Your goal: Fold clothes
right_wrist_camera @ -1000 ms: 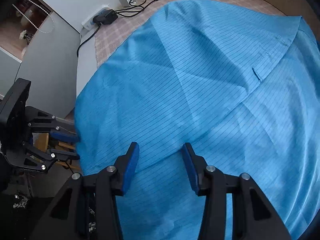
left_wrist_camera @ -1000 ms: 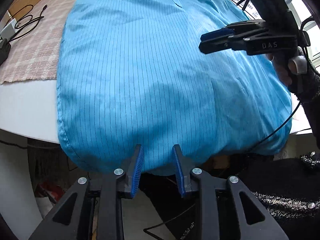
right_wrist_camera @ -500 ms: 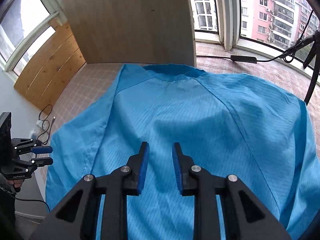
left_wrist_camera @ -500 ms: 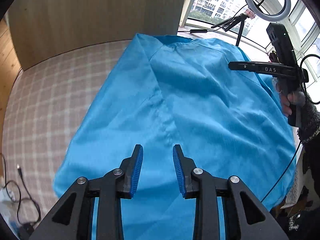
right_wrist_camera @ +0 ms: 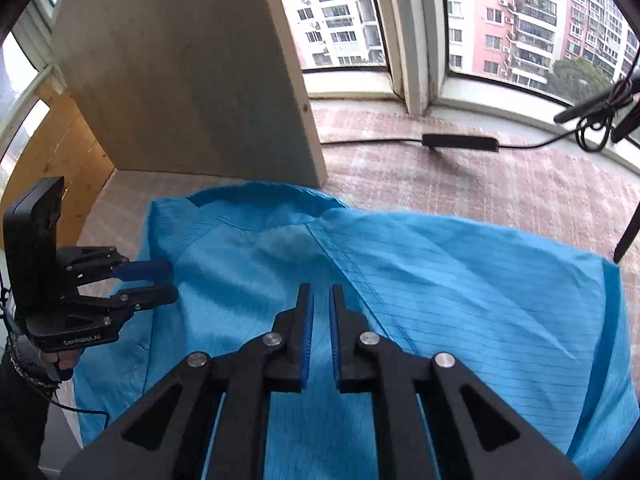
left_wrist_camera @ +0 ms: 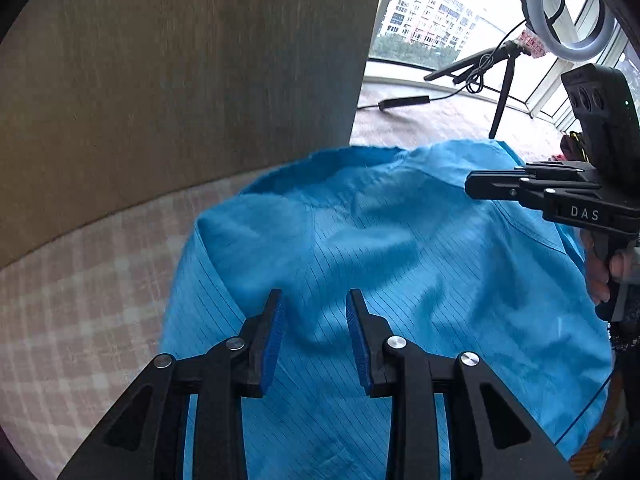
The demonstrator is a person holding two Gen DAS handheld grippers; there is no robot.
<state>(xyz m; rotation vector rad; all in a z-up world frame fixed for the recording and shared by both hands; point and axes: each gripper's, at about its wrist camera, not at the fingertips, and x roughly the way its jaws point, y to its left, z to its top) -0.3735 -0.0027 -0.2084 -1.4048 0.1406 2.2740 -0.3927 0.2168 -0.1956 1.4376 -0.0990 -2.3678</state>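
A blue garment (left_wrist_camera: 400, 260) with thin dark stripes lies spread on the checked tablecloth (left_wrist_camera: 80, 300), its collar at the far end by the board. My left gripper (left_wrist_camera: 314, 300) hovers over the garment's left shoulder area, open, nothing between its pads. In the right wrist view the same left gripper (right_wrist_camera: 170, 280) sits at the garment's (right_wrist_camera: 440, 280) left edge. My right gripper (right_wrist_camera: 321, 296) hangs above the shoulder seam; its jaws are closing, a narrow gap remains and no cloth is between them. From the left wrist view the right gripper (left_wrist_camera: 472, 186) shows side-on above the right shoulder.
An upright wooden board (right_wrist_camera: 180, 80) stands just behind the collar. A black bar with a cable (right_wrist_camera: 460, 142) lies on the cloth near the window sill. A ring light (left_wrist_camera: 568, 12) on a tripod stands at the far right. A person's hand (left_wrist_camera: 600, 276) holds the right gripper.
Both grippers have travelled from the hem end of the garment toward the collar end, and both have rolled. The right gripper's jaws have narrowed. The left jaws stay about the same.
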